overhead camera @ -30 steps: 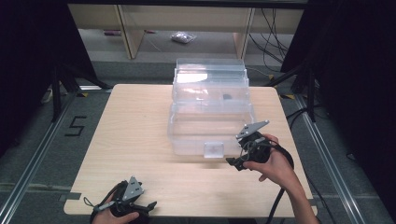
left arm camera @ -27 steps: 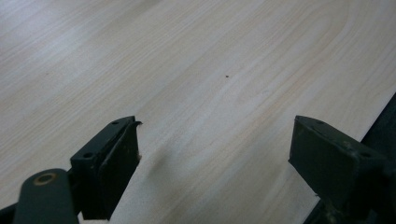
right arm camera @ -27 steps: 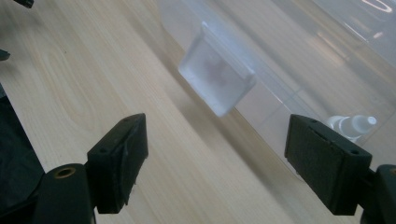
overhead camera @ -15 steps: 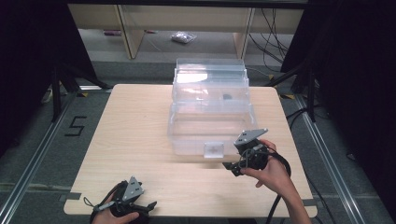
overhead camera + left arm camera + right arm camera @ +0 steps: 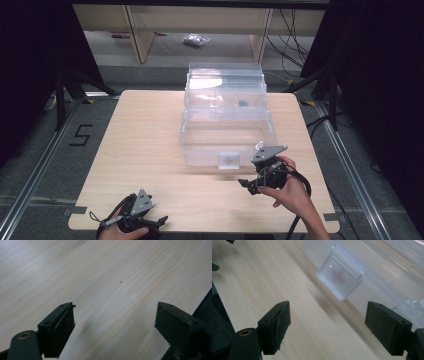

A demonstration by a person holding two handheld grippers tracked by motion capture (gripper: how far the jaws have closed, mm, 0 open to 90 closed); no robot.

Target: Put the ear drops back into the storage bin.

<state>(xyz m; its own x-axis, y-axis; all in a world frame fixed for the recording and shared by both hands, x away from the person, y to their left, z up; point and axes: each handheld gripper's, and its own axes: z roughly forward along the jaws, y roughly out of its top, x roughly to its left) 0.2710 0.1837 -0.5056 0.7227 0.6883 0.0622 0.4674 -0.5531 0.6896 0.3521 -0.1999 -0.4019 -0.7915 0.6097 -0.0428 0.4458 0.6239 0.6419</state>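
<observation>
A clear plastic box [image 5: 227, 135] stands open at the middle of the wooden table [image 5: 145, 135], its lid [image 5: 224, 82] raised at the back. A clear latch tab [image 5: 229, 161] hangs on its front wall. My right gripper [image 5: 248, 186] is held just in front of the box's right corner, jaws pointing left, open and empty. In the right gripper view the latch tab [image 5: 340, 277] lies ahead between the open jaws of my right gripper [image 5: 328, 305], apart from them. My left gripper [image 5: 159, 222] rests at the near left edge, and its own view shows my left gripper [image 5: 115, 307] open over bare wood.
A small dark object [image 5: 243, 104] lies in the box's rear part. Behind the table stand wooden shelves [image 5: 200, 22], with a plastic bag [image 5: 196, 40] on the floor. Cables [image 5: 305, 30] hang at the back right. A floor mark "5" [image 5: 82, 135] lies left of the table.
My right gripper has drawn back from the box's front toward the near edge of the table. The left gripper has stayed put.
</observation>
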